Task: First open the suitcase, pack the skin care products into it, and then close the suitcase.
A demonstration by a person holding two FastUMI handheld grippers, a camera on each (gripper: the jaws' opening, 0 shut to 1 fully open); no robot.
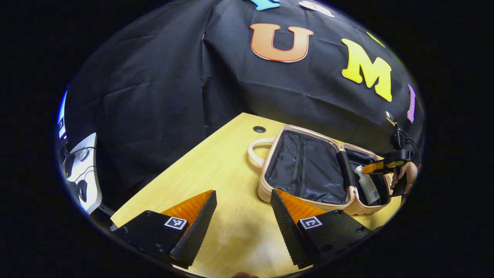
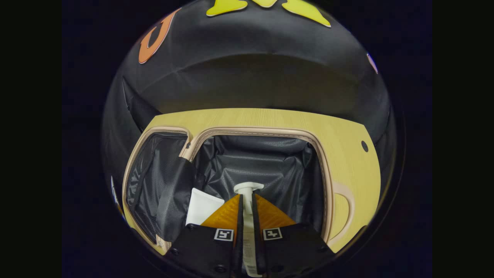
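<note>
A beige suitcase (image 1: 263, 185) lies open on the wooden table (image 1: 216, 162), both black-lined halves facing up. In the left gripper view, a white pump bottle (image 1: 366, 187) stands tilted in the far half, with my right gripper (image 1: 380, 166) and a hand at it. My left gripper (image 1: 243, 193) hovers open over bare table, just left of the case, holding nothing. In the right gripper view, my right gripper (image 2: 247, 196) is shut on the pump bottle (image 2: 248, 188), low inside the suitcase (image 2: 254, 130). A white tube (image 2: 200, 206) lies in the same half, just left of the fingers.
The suitcase handle (image 1: 254, 148) points toward the table's far corner, near a round cable hole (image 1: 259, 129). A white device with cables (image 1: 83, 170) stands off the table's left side. The black cloth wall runs close behind the table.
</note>
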